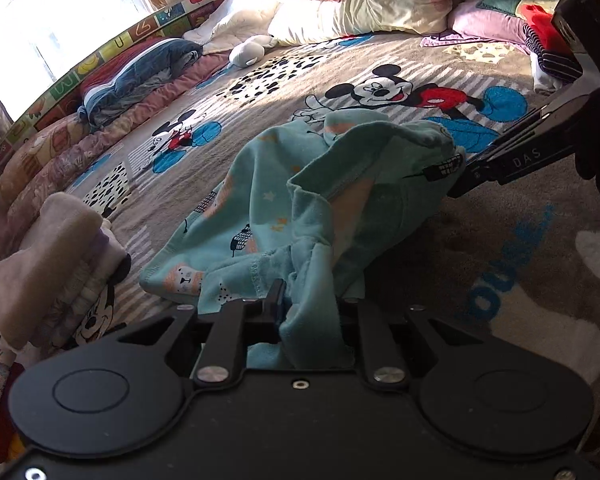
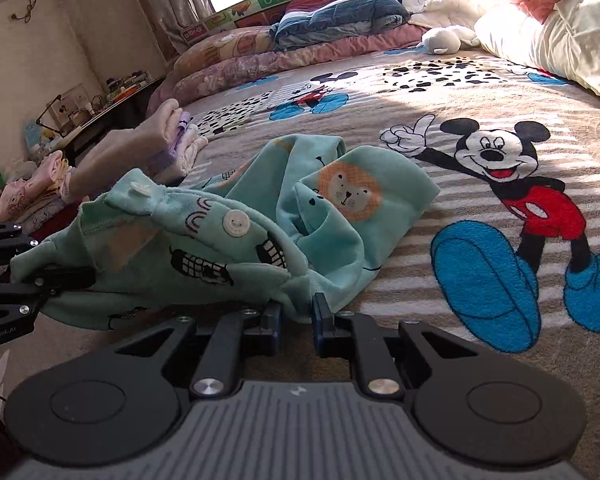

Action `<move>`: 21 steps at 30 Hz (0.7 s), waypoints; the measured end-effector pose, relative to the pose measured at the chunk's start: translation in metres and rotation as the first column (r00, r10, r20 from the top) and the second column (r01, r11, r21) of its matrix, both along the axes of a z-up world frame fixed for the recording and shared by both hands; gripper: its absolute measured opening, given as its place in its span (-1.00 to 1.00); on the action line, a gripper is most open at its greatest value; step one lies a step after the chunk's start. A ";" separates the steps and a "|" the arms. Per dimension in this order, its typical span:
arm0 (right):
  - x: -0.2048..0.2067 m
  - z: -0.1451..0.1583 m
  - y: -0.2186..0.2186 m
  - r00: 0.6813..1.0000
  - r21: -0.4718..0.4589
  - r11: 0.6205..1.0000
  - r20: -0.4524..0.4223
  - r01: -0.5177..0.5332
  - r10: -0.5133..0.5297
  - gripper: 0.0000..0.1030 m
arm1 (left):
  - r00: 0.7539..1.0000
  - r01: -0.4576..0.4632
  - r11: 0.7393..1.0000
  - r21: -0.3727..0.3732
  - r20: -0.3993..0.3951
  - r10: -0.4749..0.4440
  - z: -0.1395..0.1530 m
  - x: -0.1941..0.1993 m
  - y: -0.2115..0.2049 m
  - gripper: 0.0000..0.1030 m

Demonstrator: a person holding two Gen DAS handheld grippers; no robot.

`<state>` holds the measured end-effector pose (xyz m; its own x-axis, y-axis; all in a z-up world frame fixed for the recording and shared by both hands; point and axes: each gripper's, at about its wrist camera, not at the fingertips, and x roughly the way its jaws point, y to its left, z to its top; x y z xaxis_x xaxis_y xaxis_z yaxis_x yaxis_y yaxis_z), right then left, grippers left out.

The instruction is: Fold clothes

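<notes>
Teal fabric with animal prints — a small garment (image 1: 300, 208) bunched on the cartoon-mouse blanket (image 1: 380, 64) of the bed, one end lifted. Left hand-held gripper (image 1: 306, 308) clenched on a fold of the garment, cloth spilling back between the fingers. Right hand-held gripper (image 2: 296, 312) pinching a thin edge of the same garment, fingers close together. Only from the right wrist: two white buttons (image 2: 236, 222) and a lion face print (image 2: 348, 192). Only from the left wrist: striped and red folded clothes (image 1: 548, 48) at the far right — partly hidden behind the other tool. Stack of folded pale clothes (image 1: 52, 264) at the bed's edge, cut off low. Right fingertips hard to make out against the cloth.
</notes>
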<state>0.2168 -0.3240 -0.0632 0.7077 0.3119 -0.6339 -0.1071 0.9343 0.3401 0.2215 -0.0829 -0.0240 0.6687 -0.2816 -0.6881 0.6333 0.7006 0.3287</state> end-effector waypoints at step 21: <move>-0.131 -0.042 -0.001 0.968 0.399 0.903 -0.244 0.160 -0.064 0.60 | 0.711 -0.455 0.820 -0.347 -0.695 0.101 -0.065 -0.134 0.062 0.26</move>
